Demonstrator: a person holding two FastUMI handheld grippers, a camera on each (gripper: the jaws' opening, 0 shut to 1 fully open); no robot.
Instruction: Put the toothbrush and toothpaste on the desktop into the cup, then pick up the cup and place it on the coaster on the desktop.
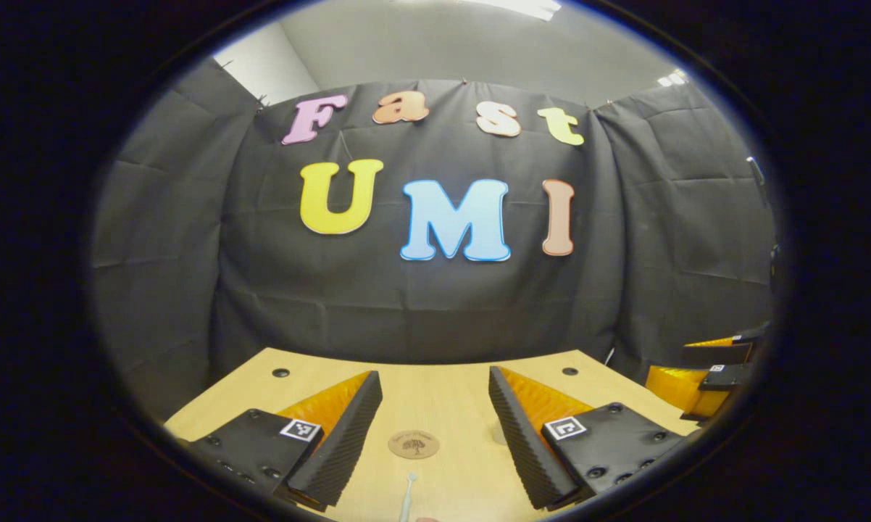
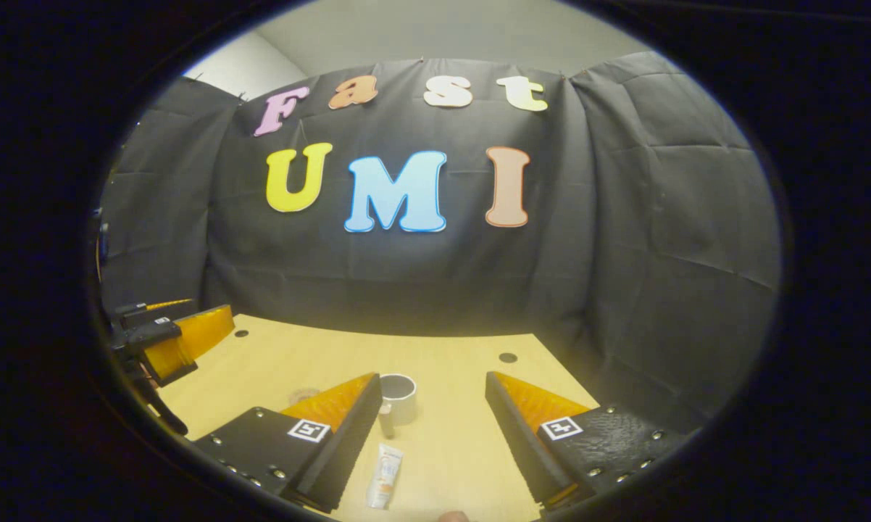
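Nothing is gathered yet: my left gripper (image 1: 435, 428) and right gripper (image 2: 433, 428) gape wide, empty; next, I'd grasp the pale slim toothbrush (image 1: 407, 496).

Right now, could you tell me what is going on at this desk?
A person holds a two-finger tool in each hand above a wooden desk; nothing has been picked up yet. The left tool is open, with the toothbrush and the round coaster lying on the desk between its fingers. The right tool is also open, looking at the empty cup and the toothpaste lying in front of it.
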